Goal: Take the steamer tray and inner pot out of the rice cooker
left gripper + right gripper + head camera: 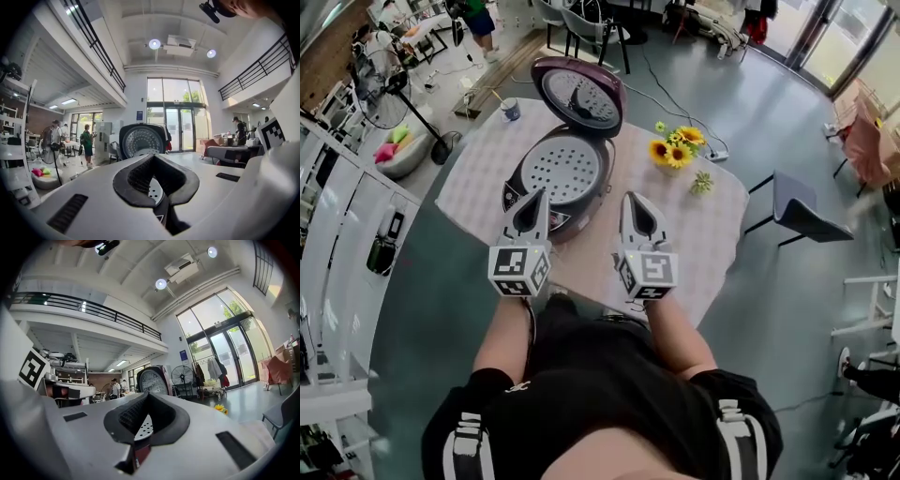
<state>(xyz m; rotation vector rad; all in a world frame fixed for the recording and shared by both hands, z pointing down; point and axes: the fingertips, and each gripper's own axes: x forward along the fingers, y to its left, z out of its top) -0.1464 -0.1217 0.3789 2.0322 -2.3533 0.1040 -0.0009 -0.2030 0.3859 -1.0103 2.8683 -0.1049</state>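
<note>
Steamer tray seated flat in the mouth of the rice cooker, perforated face up, round and so without a long axis. Pale metal, dished, dotted with rows of small holes. Inner pot hidden beneath it. Cooker body dark and glossy, oval, long axis running away from the person, hinge at the far end. Lid swung fully up, its round silver inner plate facing back toward the person.

Both forearms stretched forward from black sleeves, held side by side and level. Left gripper aimed at the near rim of the cooker, tips over its front panel; contact not clear. Right gripper just beside the cooker's right flank, over the table. Both pairs of jaws closed tip to tip, nothing gripped. Seen from the left gripper, textured black pads framing a loop-shaped gap with the tray visible through it and the lid beyond. Same from the right gripper: tray through the gap, lid behind.

Checked cloth over the table; sunflowers on its far right.
</note>
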